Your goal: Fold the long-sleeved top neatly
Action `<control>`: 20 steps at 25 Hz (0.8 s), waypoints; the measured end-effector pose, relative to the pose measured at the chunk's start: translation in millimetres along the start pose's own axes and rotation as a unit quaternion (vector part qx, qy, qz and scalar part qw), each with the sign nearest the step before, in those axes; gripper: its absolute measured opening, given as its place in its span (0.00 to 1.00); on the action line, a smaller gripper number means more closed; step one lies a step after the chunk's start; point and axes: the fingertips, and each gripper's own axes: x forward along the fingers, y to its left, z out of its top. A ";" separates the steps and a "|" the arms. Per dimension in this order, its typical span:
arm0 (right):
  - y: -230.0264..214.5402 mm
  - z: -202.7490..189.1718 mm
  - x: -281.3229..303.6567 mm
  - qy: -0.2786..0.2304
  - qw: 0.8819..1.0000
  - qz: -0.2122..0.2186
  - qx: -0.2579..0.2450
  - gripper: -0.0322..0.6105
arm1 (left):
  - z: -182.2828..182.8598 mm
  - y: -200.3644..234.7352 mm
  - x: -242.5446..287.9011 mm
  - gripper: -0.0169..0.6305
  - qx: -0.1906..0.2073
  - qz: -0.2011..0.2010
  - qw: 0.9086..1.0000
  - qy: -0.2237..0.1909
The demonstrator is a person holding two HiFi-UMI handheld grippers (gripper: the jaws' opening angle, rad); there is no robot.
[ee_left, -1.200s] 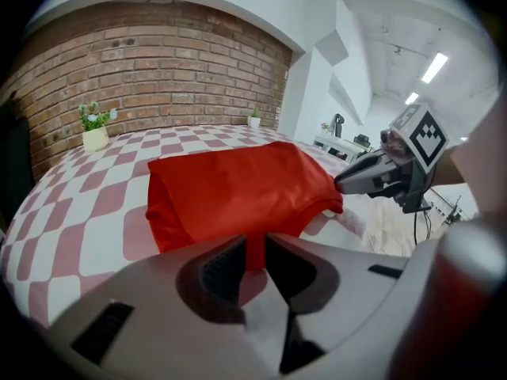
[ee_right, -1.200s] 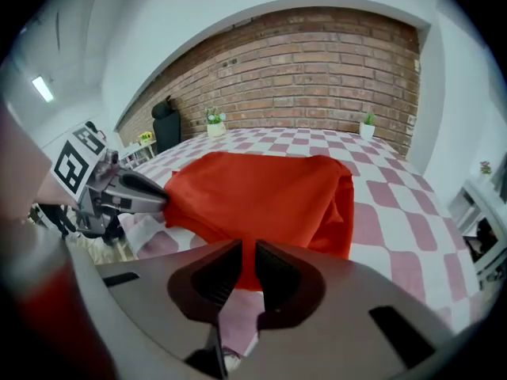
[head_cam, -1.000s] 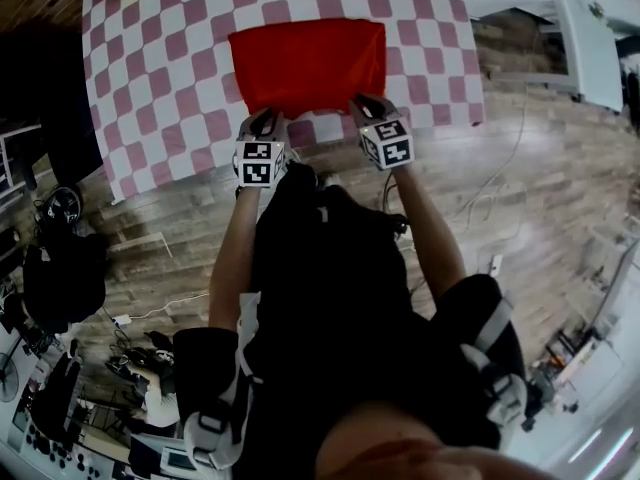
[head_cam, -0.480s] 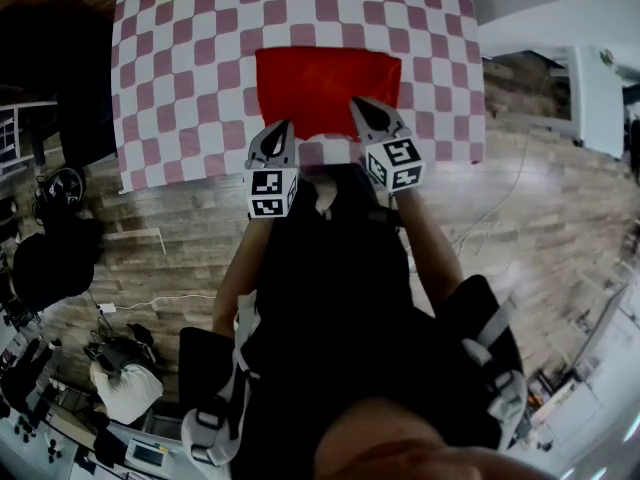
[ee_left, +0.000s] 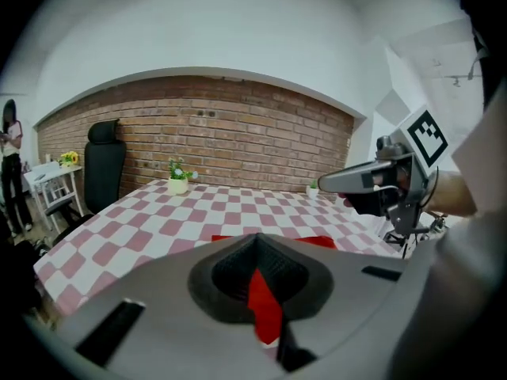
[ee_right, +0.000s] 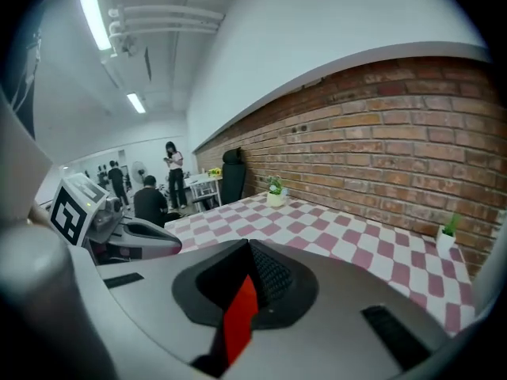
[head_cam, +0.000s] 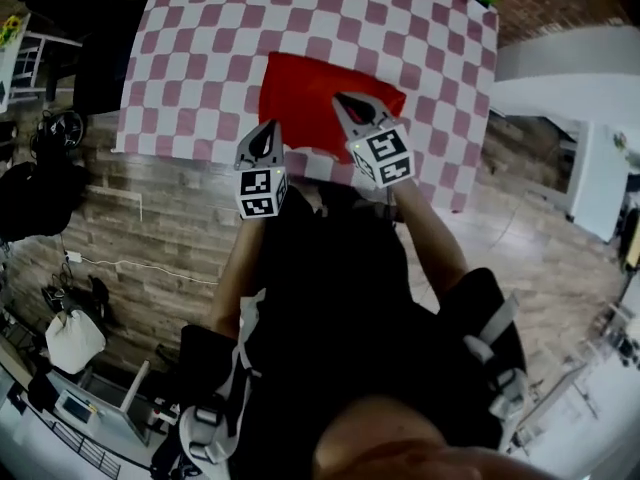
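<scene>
The red long-sleeved top (head_cam: 320,93) lies as a folded rectangle on the pink-and-white checked tablecloth (head_cam: 200,58). Both grippers hang in the air above its near edge. My left gripper (head_cam: 266,128) is over the near left corner and my right gripper (head_cam: 346,99) over the near middle. Each has its jaws shut, with no cloth lifted by them. In the left gripper view the top (ee_left: 325,242) shows past the shut jaws and as a red sliver in the slot behind them. The right gripper view shows the same red sliver (ee_right: 238,323).
A small potted plant (ee_left: 178,182) stands at the table's far side, another (ee_right: 447,232) by the brick wall. A black chair (ee_left: 103,165) is beside the table. People (ee_right: 150,200) stand and sit beyond it. Wooden floor (head_cam: 150,258) surrounds the table; a white bench (head_cam: 600,178) is at right.
Both grippers rose off the top's near edge, and the right one moved further over it. The top stayed flat on the table. The head camera swung, so the table now sits tilted.
</scene>
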 end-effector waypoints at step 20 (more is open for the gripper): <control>15.0 -45.0 156.4 0.193 0.933 0.179 -0.245 0.14 | -107.2 42.8 49.7 0.29 -0.123 0.037 0.984 0.120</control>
